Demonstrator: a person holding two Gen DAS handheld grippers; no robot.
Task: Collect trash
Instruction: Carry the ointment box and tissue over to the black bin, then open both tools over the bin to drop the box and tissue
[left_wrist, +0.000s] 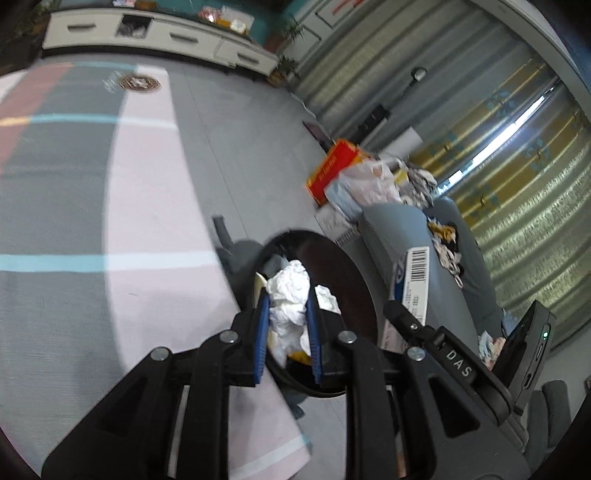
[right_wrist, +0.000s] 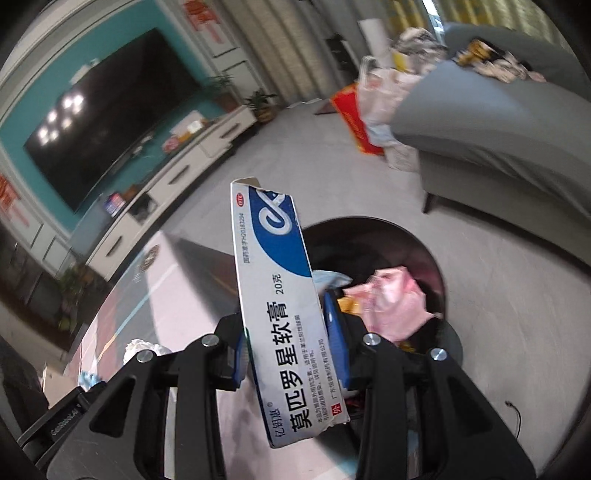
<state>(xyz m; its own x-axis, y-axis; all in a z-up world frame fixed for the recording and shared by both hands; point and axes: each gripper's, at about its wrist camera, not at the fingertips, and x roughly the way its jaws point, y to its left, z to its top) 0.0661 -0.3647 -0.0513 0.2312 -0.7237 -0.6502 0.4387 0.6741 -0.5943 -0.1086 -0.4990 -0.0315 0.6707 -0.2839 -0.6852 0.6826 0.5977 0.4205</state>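
While the left gripper (left_wrist: 286, 314) grasps crumpled paper (left_wrist: 288, 295) over the bin (left_wrist: 354, 280), the right gripper (right_wrist: 291, 343) is clenched on a box (right_wrist: 280, 295). Its long axis points forward, the bin's mouth just beyond and right.

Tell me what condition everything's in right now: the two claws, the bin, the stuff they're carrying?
Left gripper: shut on crumpled white paper, above the bin.
Right gripper: shut on ointment box.
Ointment box: top flap torn open, held upright.
Trash bin: open, partly filled with wrappers.
TV: off.
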